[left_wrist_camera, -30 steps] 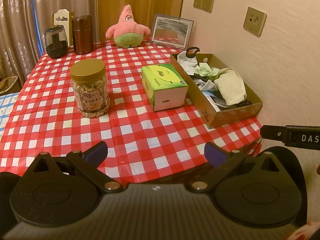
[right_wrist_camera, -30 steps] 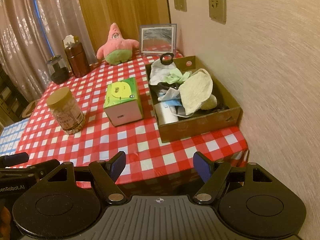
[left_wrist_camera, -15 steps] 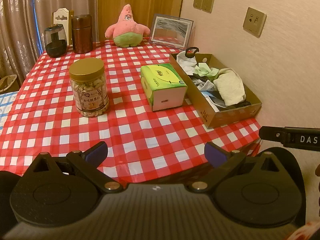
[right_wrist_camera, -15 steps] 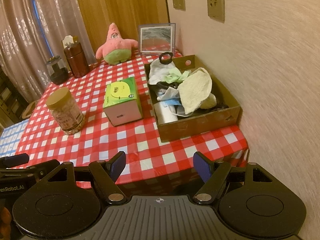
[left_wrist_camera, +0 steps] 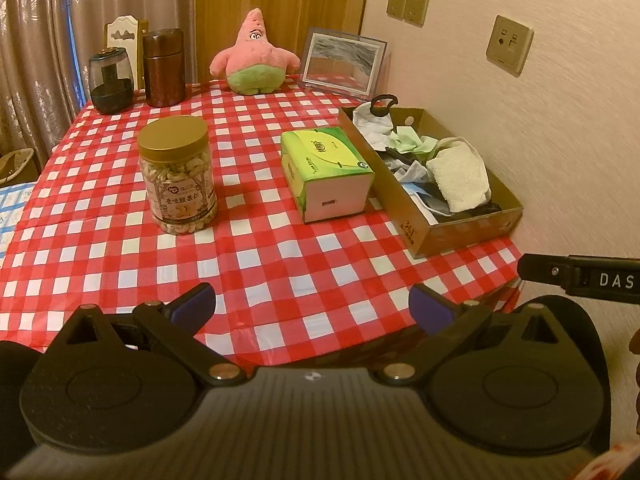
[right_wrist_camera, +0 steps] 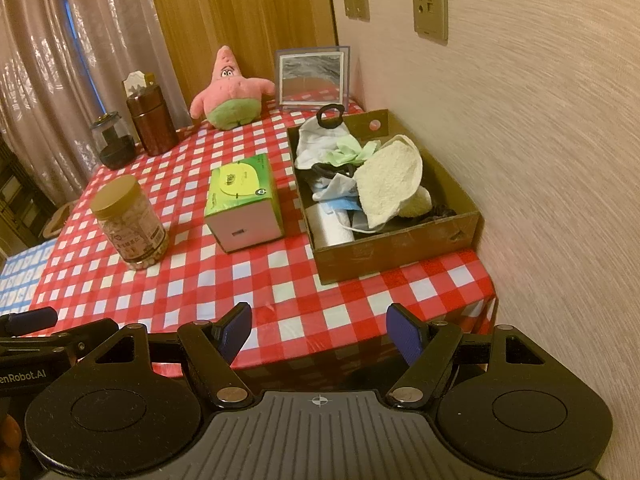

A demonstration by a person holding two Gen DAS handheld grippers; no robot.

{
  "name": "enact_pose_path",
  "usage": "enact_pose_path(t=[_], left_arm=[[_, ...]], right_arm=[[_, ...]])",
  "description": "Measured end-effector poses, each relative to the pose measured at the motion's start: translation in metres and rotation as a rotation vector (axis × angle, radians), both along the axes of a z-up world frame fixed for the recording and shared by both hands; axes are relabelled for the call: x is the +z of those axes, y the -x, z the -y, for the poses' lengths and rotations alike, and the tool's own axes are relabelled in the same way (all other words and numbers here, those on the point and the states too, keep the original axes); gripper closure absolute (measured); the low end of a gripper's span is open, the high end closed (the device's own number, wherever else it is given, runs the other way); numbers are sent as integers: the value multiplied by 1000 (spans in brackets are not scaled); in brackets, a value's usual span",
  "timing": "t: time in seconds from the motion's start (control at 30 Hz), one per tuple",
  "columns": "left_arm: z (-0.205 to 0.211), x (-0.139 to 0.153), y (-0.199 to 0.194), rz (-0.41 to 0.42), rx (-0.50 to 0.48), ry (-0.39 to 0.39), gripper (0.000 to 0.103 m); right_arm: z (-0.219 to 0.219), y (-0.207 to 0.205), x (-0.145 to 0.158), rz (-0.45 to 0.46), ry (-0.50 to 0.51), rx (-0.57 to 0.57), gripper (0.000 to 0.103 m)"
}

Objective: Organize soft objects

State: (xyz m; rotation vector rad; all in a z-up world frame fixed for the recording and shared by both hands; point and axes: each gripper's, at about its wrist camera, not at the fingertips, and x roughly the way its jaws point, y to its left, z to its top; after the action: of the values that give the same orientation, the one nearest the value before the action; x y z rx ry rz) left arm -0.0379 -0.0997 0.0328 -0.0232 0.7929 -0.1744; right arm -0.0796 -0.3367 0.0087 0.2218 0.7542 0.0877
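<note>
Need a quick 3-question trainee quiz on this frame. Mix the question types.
1. True or false: the pink star-shaped plush toy lies inside the brown cardboard box.
2. Which item stands closest to the box? A) the clear plastic nut jar with gold lid B) the green and white tissue box C) the brown metal canister
3. Fill in: both the left hand-held gripper and the right hand-held gripper are ____ and hold nothing.

Key: 1 false, it sits on the red and white checkered tablecloth; 2 B; 3 open.
</note>
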Motion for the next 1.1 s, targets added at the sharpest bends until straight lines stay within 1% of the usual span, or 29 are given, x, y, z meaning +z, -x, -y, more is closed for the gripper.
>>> enact_pose_path(t=[1.1], left_arm=[[0, -1, -1, -3, 1, 3, 1]], right_arm=[[2, -1, 0, 2, -1, -1, 29]])
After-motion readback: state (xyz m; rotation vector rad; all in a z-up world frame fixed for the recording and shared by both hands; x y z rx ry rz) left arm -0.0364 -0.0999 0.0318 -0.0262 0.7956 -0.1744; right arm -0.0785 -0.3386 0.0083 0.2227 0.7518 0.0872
